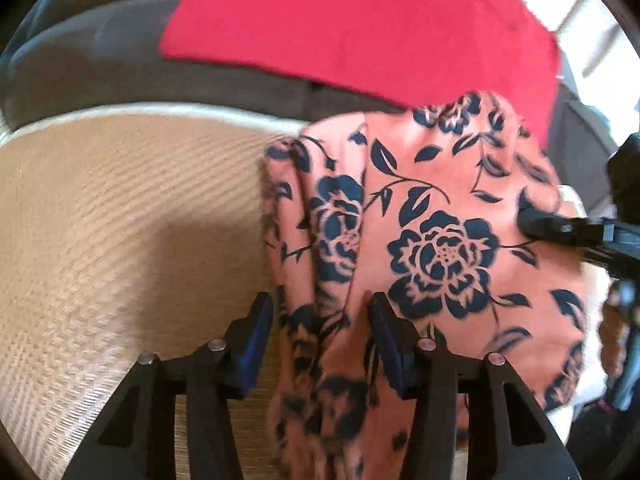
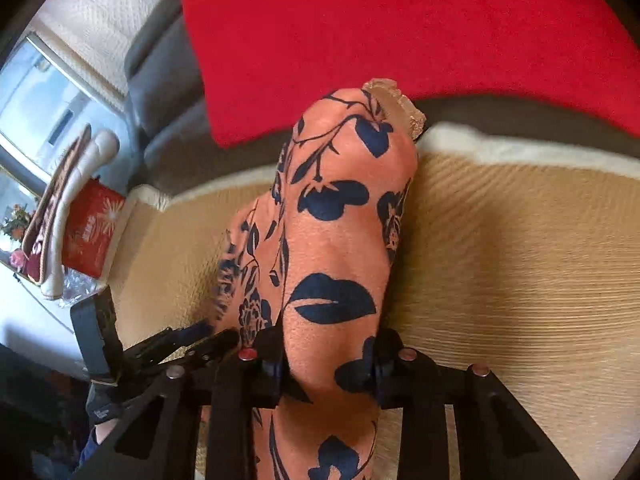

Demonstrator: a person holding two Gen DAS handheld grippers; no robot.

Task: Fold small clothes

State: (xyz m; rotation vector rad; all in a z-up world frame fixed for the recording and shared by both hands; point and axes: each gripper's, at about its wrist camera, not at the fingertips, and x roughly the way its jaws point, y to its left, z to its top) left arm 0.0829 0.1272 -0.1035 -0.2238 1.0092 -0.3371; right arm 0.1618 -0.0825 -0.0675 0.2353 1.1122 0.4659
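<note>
A home living room: grey sofa (image 2: pixel 160 92), red cushion (image 1: pixel 360 20), woven beige mat (image 1: pixel 120 220), window (image 2: pixel 44 96).

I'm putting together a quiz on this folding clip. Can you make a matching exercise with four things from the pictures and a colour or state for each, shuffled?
Things:
1. floral garment
2. cushion
3. mat
4. red box

Descriptions:
A. plain red, lying behind the work surface
B. tan, ribbed weave, under the cloth
C. salmon with navy flowers, bunched between the jaws of the right gripper
D. standing at the side, white starburst print

Pairs: 1-C, 2-A, 3-B, 4-D
</note>
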